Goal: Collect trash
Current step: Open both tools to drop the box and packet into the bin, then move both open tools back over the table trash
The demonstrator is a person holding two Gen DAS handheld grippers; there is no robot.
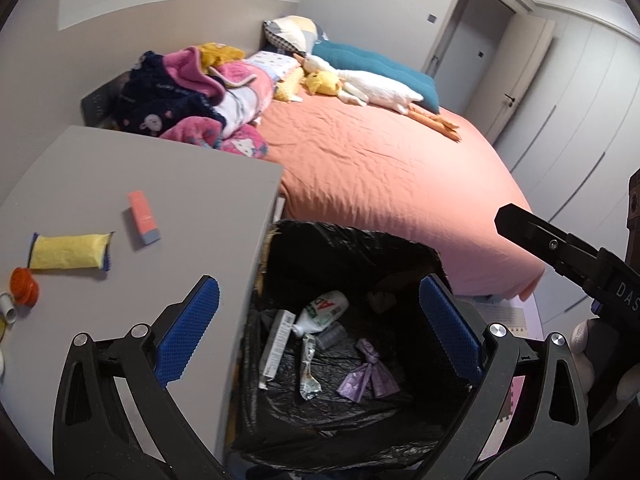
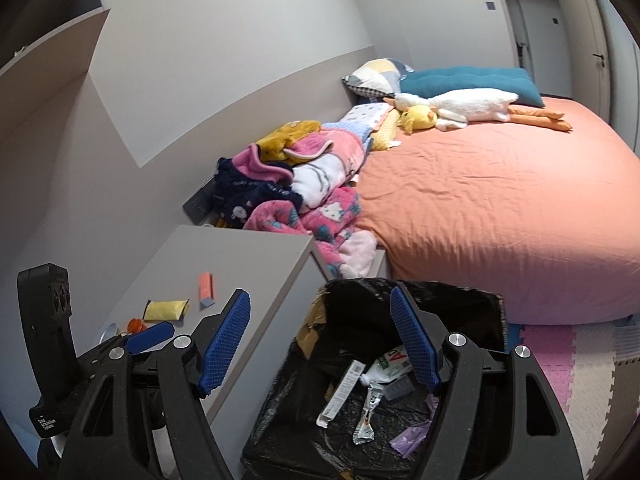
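Observation:
A bin with a black liner point(image 1: 352, 240) point(image 2: 460, 292) stands between the grey nightstand point(image 1: 192, 184) point(image 2: 248, 256) and the bed. In it lie a white squeezed bottle point(image 1: 326, 312) point(image 2: 390, 368), a flat white box point(image 1: 276, 340) point(image 2: 340, 394), a crumpled silver wrapper point(image 1: 308, 368) point(image 2: 366, 420) and a purple knotted bag point(image 1: 368, 372) point(image 2: 408, 440). On the nightstand lie a yellow packet point(image 1: 68, 252) point(image 2: 165, 309), a pink box point(image 1: 143, 218) point(image 2: 206, 288) and an orange cap point(image 1: 24, 286) point(image 2: 136, 325). My left gripper point(image 1: 320, 320) is open and empty over the bin's edge. My right gripper point(image 2: 320, 340) is open and empty above the bin.
An orange-sheeted bed point(image 1: 380, 160) point(image 2: 500, 200) lies behind the bin with heaped blankets point(image 1: 192, 100) point(image 2: 296, 184), pillows and a plush goose point(image 1: 372, 88) point(image 2: 460, 106). Foam floor mats point(image 2: 568, 360) lie at the right. Wardrobe doors point(image 1: 580, 100) line the far right.

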